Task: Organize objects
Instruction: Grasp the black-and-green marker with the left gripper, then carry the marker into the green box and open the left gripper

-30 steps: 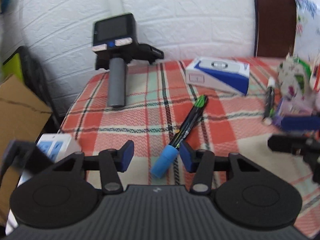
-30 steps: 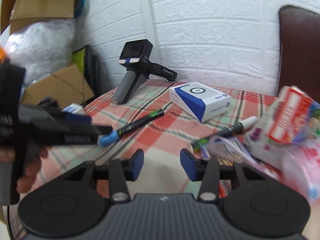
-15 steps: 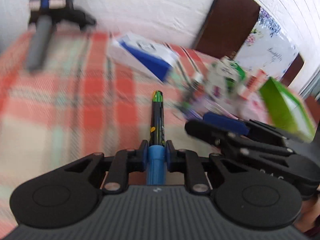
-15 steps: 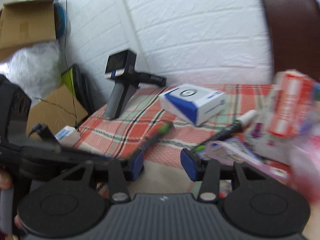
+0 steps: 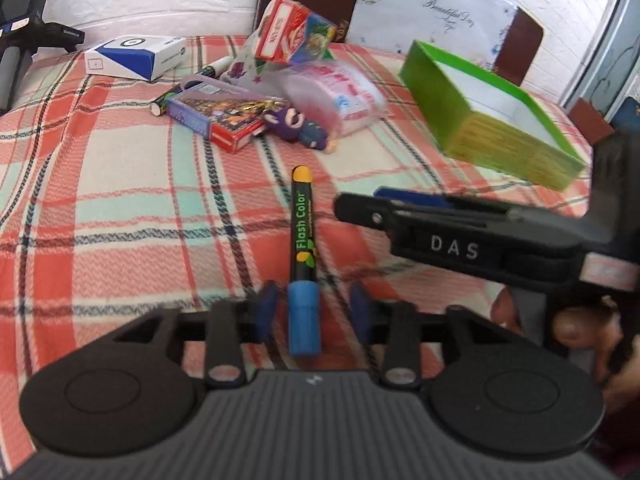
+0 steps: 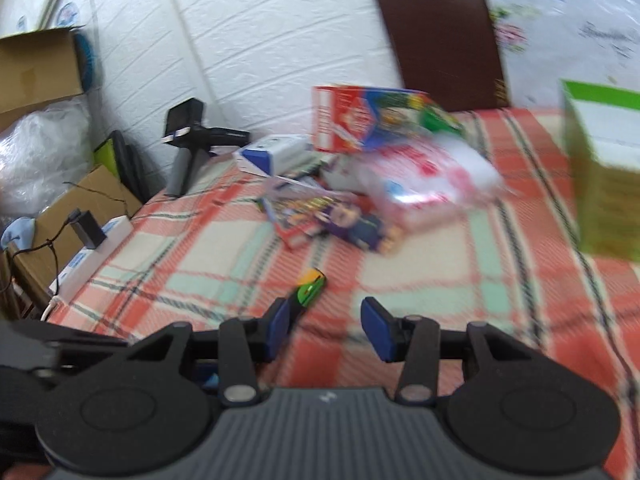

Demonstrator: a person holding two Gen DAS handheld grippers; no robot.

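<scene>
the left wrist view shows the whole flash color marker [image 5: 303, 236] lying on the plaid-covered desk [image 5: 120, 208], its blue cap between the blue pads of the left tongs [image 5: 311, 312]. those jaws have just been opening; a gap shows on each side of the cap, so the pads stand apart from it. the right wrist view shows only the marker's [image 6: 309, 289] yellow and green end, past the left pad of the right tongs [image 6: 326, 330], which stand narrowly parted with nothing between them.

beyond the marker lies a heap: a purple card box [image 5: 218, 114], a purple toy [image 5: 298, 126], a pink wrapped pack [image 5: 340, 96] and a red carton [image 5: 292, 36]. the open green box [image 5: 492, 136] sits to the right of the marker, well apart. the right tongs' arm, marked das, crosses between marker and green box in the left view. a blue and white box [image 5: 136, 56] lies far left of the heap.
</scene>
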